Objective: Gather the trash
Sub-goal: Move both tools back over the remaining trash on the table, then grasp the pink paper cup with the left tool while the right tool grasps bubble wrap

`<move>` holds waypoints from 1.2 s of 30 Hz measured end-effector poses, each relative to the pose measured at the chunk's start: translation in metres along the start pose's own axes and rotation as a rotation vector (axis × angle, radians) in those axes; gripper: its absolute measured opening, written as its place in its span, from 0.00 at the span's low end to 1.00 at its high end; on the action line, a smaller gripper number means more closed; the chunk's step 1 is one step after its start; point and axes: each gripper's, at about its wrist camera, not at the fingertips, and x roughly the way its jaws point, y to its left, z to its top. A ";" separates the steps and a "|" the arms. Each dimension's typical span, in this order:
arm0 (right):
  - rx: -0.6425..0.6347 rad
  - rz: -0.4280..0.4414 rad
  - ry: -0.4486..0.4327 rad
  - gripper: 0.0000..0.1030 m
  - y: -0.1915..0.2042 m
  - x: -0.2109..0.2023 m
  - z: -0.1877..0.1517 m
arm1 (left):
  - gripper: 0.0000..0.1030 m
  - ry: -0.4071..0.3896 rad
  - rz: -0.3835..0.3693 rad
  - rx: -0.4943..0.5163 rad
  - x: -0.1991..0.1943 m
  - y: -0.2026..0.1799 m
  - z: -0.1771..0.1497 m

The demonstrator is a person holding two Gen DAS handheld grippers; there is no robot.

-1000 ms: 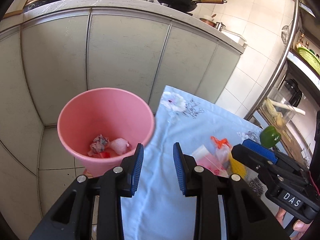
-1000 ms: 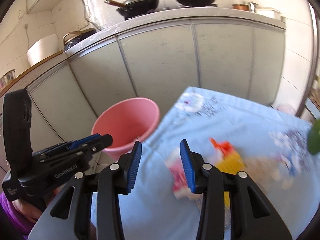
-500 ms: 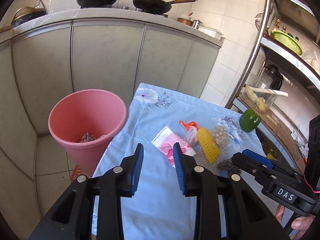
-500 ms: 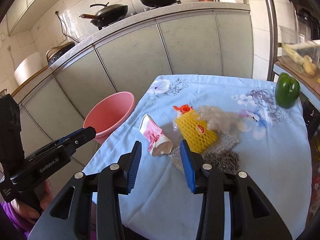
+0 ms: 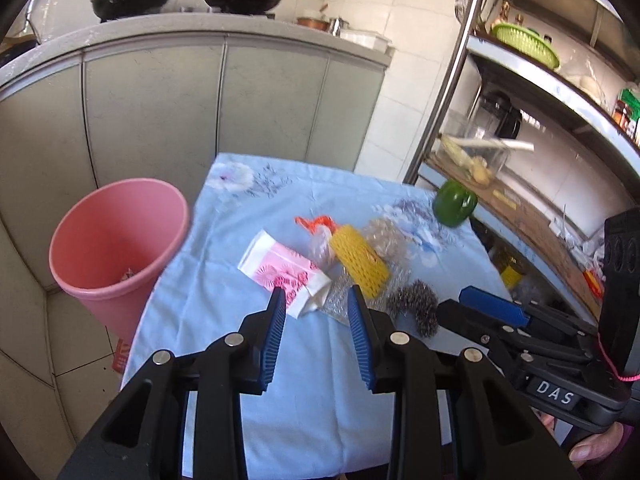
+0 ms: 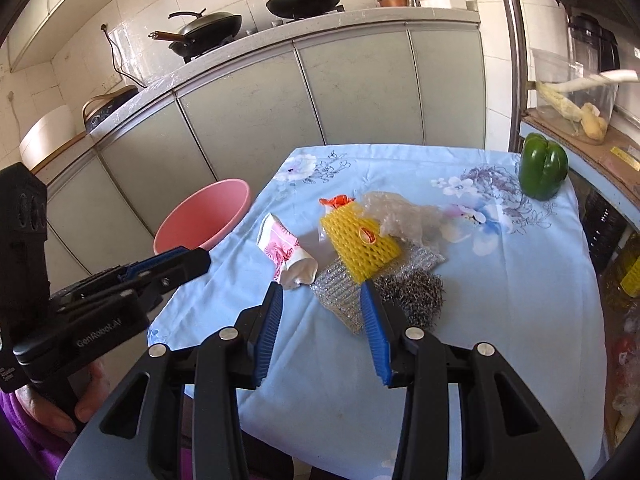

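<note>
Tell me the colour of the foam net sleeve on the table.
The foam net sleeve is yellow, clearest in the right wrist view.

A crushed pink-and-white paper cup is laid on its side on the blue cloth. Just right of it, a yellow foam net is seen, with an orange scrap at its far end and crumpled clear plastic beside it. Steel wool and silver mesh are placed nearer. A pink bin is stood left of the table, scraps inside.
</note>
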 end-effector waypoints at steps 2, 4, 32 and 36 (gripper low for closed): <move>0.005 0.014 -0.016 0.40 -0.002 -0.002 -0.001 | 0.30 0.049 -0.001 0.010 0.010 -0.003 -0.003; 0.003 0.028 -0.028 0.40 -0.003 -0.004 -0.002 | 0.30 0.082 -0.016 0.017 0.018 -0.005 -0.005; 0.140 0.058 0.097 0.40 -0.064 0.041 -0.005 | 0.30 0.264 0.068 0.032 0.118 0.006 0.006; 0.144 0.058 0.096 0.40 -0.067 0.042 -0.005 | 0.32 0.270 0.089 -0.028 0.118 0.023 0.007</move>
